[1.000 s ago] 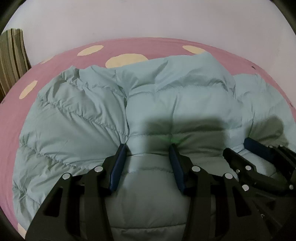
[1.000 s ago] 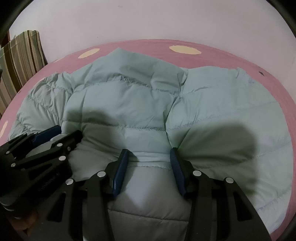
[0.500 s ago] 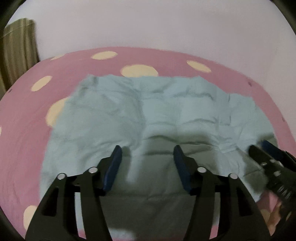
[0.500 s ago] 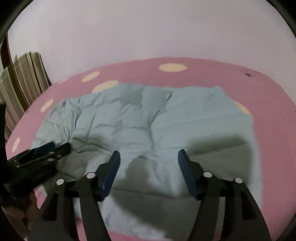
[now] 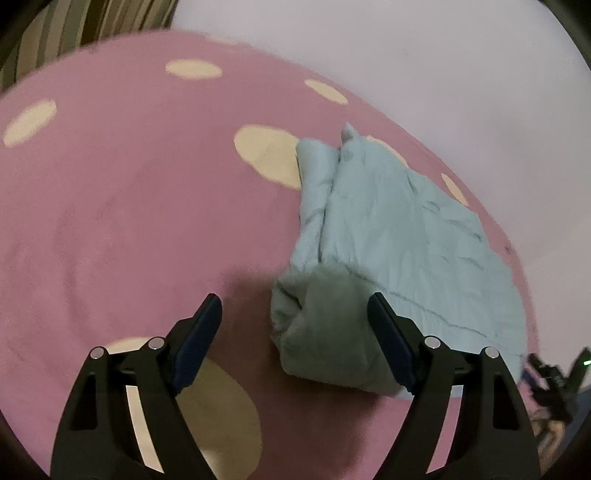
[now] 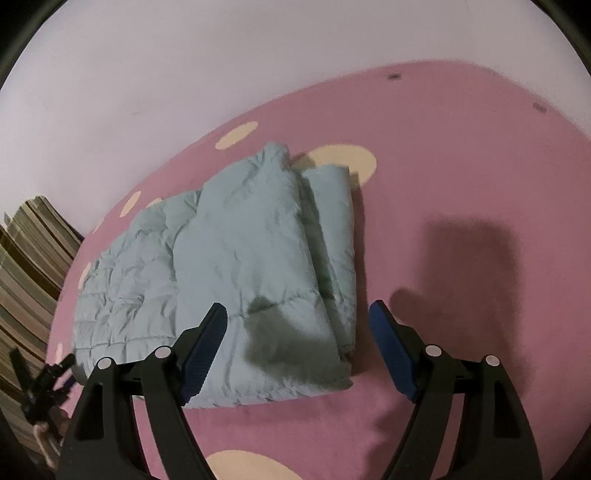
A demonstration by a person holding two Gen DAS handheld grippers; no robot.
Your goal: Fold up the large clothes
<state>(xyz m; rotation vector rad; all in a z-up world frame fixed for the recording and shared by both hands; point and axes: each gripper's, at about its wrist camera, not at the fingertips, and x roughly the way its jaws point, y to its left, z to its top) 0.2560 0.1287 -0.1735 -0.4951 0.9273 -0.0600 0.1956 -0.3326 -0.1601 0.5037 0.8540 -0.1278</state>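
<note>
A pale blue quilted puffer jacket (image 5: 399, 236) lies folded into a long bundle on a pink bedspread (image 5: 129, 221) with cream dots. It also shows in the right wrist view (image 6: 236, 258). My left gripper (image 5: 291, 310) is open and empty, raised above the jacket's near left end. My right gripper (image 6: 297, 317) is open and empty, raised above the jacket's near right end. The right gripper shows small at the lower right of the left wrist view (image 5: 554, 376). The left gripper shows small at the lower left of the right wrist view (image 6: 44, 380).
A pale wall (image 6: 184, 55) runs behind the bed. A striped pillow or cushion lies at the far left (image 6: 26, 266), and it also shows in the left wrist view (image 5: 92, 22). Bare bedspread lies on both sides of the jacket.
Both grippers have opened wider and pulled up and back from the jacket. The left one swung left, the right one swung right. The jacket now lies as a narrower folded bundle.
</note>
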